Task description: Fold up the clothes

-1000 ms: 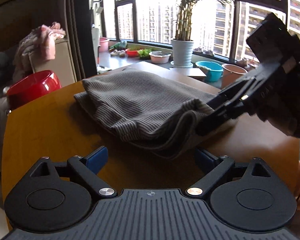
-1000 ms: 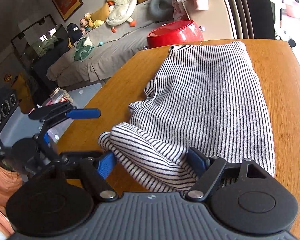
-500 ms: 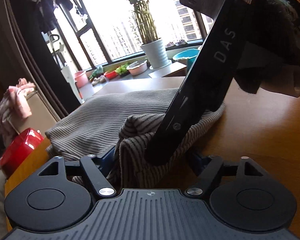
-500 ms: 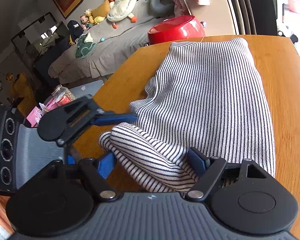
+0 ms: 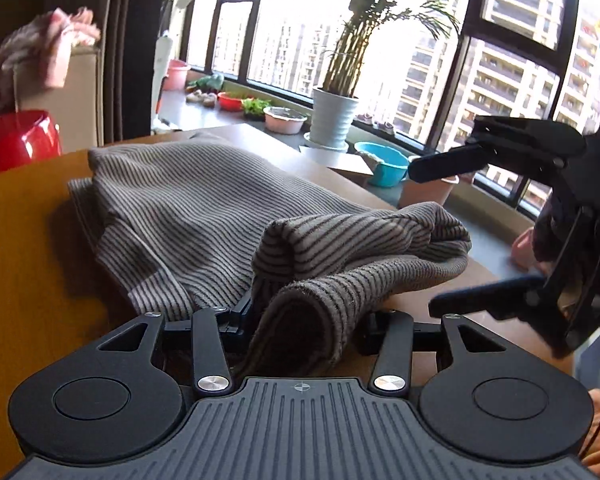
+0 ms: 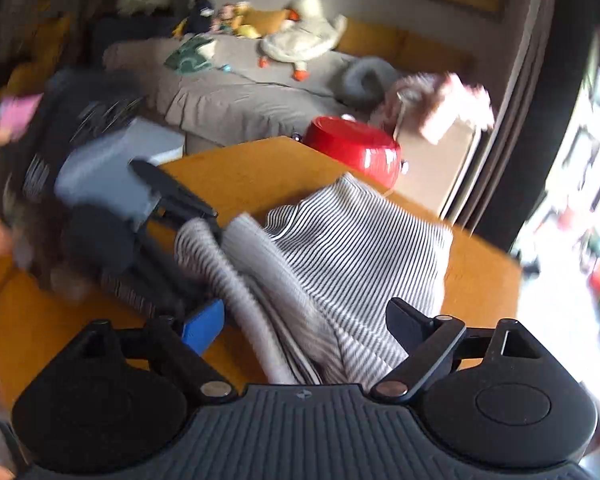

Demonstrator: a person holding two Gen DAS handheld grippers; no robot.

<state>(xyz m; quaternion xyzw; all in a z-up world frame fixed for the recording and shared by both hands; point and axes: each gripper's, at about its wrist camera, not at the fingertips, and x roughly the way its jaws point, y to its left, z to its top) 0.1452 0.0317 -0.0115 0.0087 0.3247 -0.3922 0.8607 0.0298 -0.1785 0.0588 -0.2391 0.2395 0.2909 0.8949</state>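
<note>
A grey-and-white striped knit garment lies on the wooden table, its near edge bunched into a thick fold. My left gripper is shut on that fold, and the cloth humps up between the fingers. My right gripper hangs open at the right, off the cloth, holding nothing. The right wrist view is motion-blurred. There the striped garment runs away from my open right gripper, while the left gripper pinches its left edge.
A red tub stands past the table's far left edge, beside a beige box with pink clothes. A potted plant and a blue bowl sit by the window. A grey sofa lies behind the table.
My left gripper has closed on the bunched fold of the garment. The right gripper has let the fold go, opened and drawn back to the right; its view has swung and blurred.
</note>
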